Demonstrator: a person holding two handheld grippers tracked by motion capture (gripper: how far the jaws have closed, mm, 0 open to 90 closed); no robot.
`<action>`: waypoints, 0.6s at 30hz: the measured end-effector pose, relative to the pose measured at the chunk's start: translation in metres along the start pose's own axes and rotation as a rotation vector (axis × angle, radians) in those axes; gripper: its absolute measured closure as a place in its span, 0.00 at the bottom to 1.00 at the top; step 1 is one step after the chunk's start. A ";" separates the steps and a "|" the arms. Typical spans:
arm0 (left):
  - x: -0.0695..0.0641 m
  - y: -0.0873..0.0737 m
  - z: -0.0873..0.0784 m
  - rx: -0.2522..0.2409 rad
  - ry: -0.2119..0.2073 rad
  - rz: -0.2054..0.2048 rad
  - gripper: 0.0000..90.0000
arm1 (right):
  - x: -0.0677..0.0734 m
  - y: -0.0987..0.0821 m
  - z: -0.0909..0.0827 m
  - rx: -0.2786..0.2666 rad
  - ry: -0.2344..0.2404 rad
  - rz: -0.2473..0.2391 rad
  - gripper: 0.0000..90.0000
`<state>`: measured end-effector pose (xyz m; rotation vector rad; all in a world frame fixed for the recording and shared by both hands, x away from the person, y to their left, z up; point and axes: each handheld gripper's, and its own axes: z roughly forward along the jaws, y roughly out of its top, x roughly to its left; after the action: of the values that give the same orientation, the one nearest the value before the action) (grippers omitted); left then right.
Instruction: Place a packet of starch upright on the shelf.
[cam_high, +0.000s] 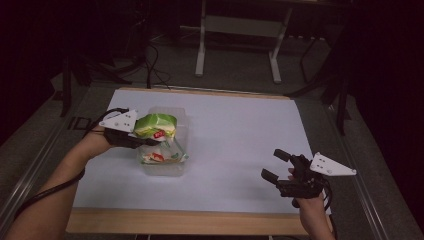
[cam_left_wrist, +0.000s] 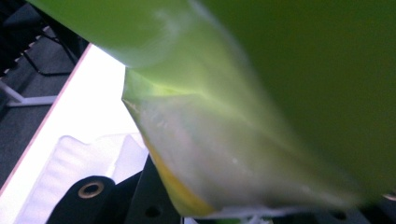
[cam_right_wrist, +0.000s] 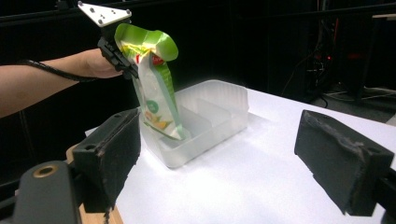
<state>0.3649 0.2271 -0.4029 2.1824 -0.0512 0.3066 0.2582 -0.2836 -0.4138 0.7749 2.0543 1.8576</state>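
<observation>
Table (cam_high: 240, 150) under white sheet spreads before me, and I use the clear plastic bin (cam_right_wrist: 219, 105) on it as my landmark. The bin has dividers inside; it sits toward the table's left half. Directly above and dipping into the bin's nearer compartment hangs a green snack bag (cam_right_wrist: 154, 88), upright, its lower end inside the walls. My left gripper (cam_high: 131, 136), just left of the bin, has its jaws clamped on the bag's upper part. My right gripper (cam_high: 276, 165) waits well right of the bin, jaws wide apart, holding nothing.

I judge I am lowering the bag into the bin; next I would need to settle it flat and part the jaws.

In the left gripper view the bag is a blur, hiding the jaws. I cannot tell whether the bag touches the bin floor.
</observation>
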 end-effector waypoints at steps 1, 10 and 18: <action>-0.001 -0.003 0.003 0.007 -0.006 0.006 0.82 | 0.000 0.000 0.000 0.000 0.000 0.004 0.16; -0.003 -0.015 0.007 0.017 -0.010 0.001 0.82 | -0.001 -0.001 0.000 0.002 0.003 0.005 0.16; -0.007 -0.027 0.024 0.046 -0.021 -0.002 0.82 | 0.000 -0.003 0.004 0.012 0.012 0.001 0.16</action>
<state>0.3670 0.2230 -0.4394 2.2311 -0.0541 0.2856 0.2596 -0.2808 -0.4168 0.7697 2.0746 1.8563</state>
